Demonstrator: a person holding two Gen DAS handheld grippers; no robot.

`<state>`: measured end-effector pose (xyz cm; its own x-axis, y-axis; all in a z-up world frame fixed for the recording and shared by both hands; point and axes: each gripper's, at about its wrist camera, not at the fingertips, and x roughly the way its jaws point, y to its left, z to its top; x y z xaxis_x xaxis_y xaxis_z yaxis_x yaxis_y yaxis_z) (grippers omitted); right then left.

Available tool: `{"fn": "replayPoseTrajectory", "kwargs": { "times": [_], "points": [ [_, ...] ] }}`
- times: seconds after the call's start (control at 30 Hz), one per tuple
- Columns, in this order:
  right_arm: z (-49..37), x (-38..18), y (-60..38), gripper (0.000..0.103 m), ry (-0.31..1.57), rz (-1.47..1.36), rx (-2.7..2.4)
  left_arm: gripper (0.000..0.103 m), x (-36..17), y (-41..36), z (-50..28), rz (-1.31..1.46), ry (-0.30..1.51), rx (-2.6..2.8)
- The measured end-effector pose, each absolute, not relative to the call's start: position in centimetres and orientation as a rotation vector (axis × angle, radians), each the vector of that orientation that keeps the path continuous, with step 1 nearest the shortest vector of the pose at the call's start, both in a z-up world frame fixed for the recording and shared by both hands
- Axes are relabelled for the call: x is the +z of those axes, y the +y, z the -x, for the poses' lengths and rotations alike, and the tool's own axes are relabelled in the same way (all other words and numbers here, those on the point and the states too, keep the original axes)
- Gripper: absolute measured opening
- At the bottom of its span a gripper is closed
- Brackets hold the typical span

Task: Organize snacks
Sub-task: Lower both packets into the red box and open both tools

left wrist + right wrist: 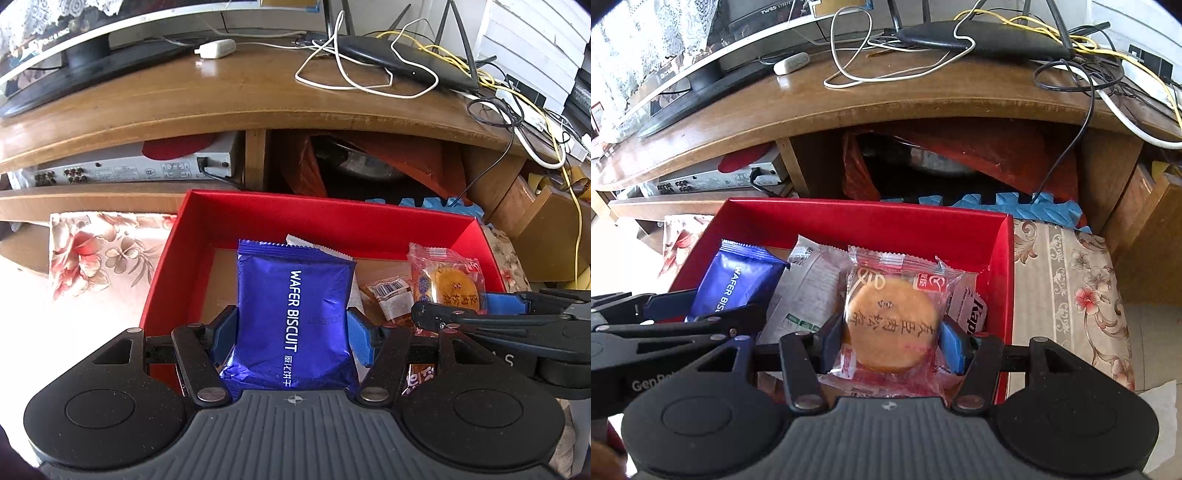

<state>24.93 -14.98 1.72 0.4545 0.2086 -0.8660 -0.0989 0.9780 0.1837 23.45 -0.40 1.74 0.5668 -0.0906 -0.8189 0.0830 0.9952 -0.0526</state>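
My left gripper (291,332) is shut on a blue wafer biscuit packet (291,314), held upright over the red box (258,218). My right gripper (892,339) is shut on a clear-wrapped round pastry (892,325), also over the red box (849,221). In the left wrist view the right gripper (443,314) comes in from the right with the pastry (448,284). In the right wrist view the left gripper (683,314) enters from the left with the blue packet (735,280). Other wrapped snacks lie in the box: a white packet (809,295) and a small barcoded packet (389,295).
The box rests on a floral cloth (1071,288) in front of a wooden TV stand (221,96). On the stand are a TV base (88,70), a black router (399,62) and tangled cables (517,110). A silver player (129,170) sits on the shelf; blue foam mat (1015,206) lies behind the box.
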Motion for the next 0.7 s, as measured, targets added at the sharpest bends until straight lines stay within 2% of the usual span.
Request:
{"fn": "replayPoseTrajectory", "kwargs": {
  "times": [0.7],
  "points": [
    [-24.58,2.18,-15.14,0.053,1.078,-0.115,0.187,0.076,2.16,-0.08,-23.06,0.013,0.958,-0.094]
  ]
}}
